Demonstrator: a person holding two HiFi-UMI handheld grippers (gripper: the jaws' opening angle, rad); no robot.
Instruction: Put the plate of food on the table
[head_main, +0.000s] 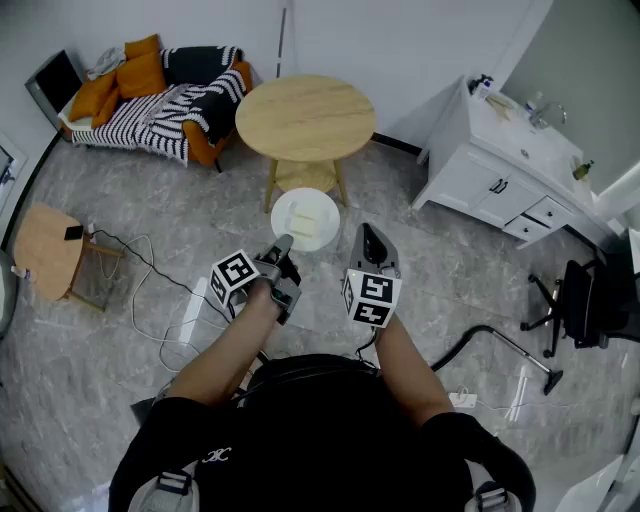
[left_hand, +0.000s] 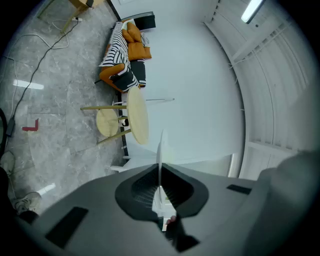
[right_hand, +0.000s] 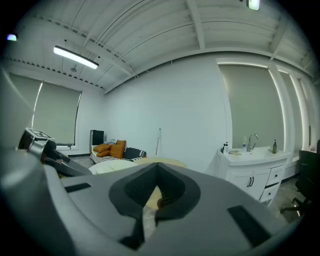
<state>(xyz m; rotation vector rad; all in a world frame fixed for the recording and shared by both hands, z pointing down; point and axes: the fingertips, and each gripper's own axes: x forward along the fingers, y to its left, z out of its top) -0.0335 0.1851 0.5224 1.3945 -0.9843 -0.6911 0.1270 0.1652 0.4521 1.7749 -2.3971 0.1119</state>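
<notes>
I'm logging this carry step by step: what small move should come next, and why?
Probably carry the plate forward toward the round table. The left gripper is shut on the plate's near rim, the plate hangs over the floor short of the table, and the tabletop looks bare. The right gripper is shut, holding nothing.
</notes>
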